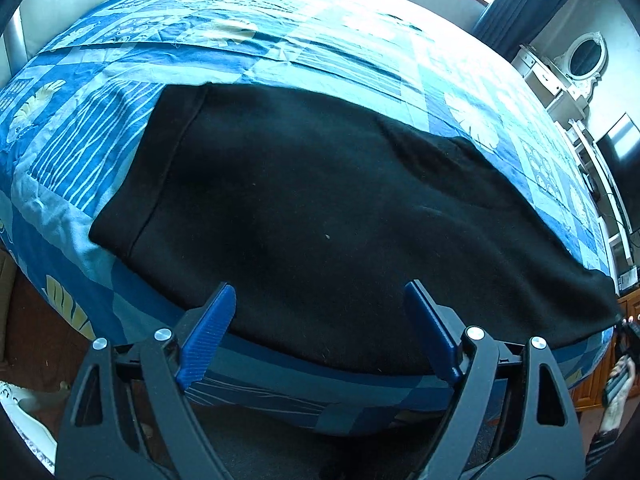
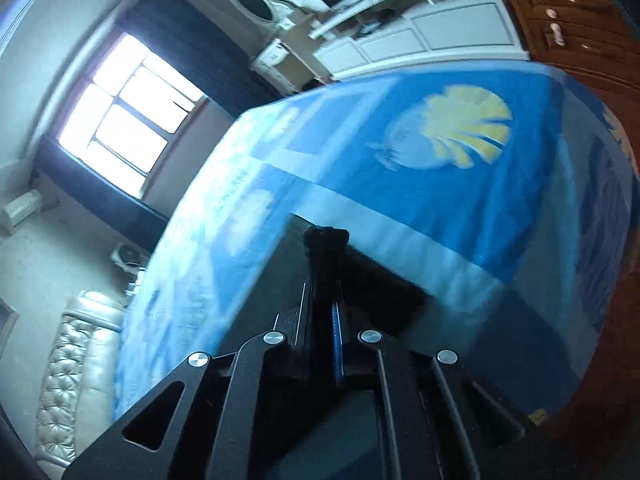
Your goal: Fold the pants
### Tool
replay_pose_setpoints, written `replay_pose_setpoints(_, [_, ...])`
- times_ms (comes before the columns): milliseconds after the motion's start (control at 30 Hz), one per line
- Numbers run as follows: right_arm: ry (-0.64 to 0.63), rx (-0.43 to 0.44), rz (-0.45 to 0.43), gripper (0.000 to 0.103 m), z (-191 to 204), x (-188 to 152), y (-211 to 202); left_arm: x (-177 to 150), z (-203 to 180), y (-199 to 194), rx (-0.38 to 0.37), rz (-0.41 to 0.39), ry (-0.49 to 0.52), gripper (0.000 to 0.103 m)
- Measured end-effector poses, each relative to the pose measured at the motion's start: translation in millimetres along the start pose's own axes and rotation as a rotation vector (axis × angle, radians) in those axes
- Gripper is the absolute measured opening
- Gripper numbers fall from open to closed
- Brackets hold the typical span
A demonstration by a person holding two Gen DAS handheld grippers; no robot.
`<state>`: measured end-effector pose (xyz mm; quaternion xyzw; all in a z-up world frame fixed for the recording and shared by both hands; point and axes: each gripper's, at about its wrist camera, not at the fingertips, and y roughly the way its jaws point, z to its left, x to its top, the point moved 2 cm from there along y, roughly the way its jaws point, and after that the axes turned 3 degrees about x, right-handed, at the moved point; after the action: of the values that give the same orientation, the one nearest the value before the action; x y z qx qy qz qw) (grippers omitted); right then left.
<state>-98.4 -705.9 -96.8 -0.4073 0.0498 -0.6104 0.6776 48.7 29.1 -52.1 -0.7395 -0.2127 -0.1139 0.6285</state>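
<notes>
Black pants [image 1: 320,208] lie flat across the near part of a bed with a blue patterned quilt [image 1: 248,40]; the waistband is at the left. My left gripper [image 1: 320,292] is open and empty, just above the near edge of the pants. My right gripper [image 2: 322,276] is shut on a bunched end of the black pants [image 2: 326,244], held tilted over the blue quilt [image 2: 440,184]. The right gripper [image 1: 626,326] shows at the far right edge of the left wrist view, at the pants' end.
A window [image 2: 124,116] with dark curtains, a white dresser with an oval mirror [image 1: 576,68] and white cabinets [image 2: 432,36] stand beyond the bed. A wooden drawer unit [image 2: 568,20] is at the bed's foot. A padded headboard [image 2: 72,380] is at the other end.
</notes>
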Motion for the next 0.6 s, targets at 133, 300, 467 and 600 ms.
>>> replay_pose_setpoints(133, [0.088, 0.107, 0.034, 0.01, -41, -9, 3, -3, -6, 9, 0.043, -0.003, 0.052, 0.086])
replay_pose_setpoints(300, [-0.021, -0.008, -0.052, 0.03, -23, 17, -29, -2, -10, 11, 0.056, -0.021, 0.091, 0.09])
replay_pose_setpoints(467, [-0.225, -0.026, 0.004, 0.055, 34, 52, -1, 0, -7, 14, 0.04, -0.013, 0.061, 0.091])
replay_pose_setpoints(600, [-0.317, -0.021, 0.124, 0.057, 62, 59, 43, 0, -7, 13, 0.044, -0.013, 0.059, 0.091])
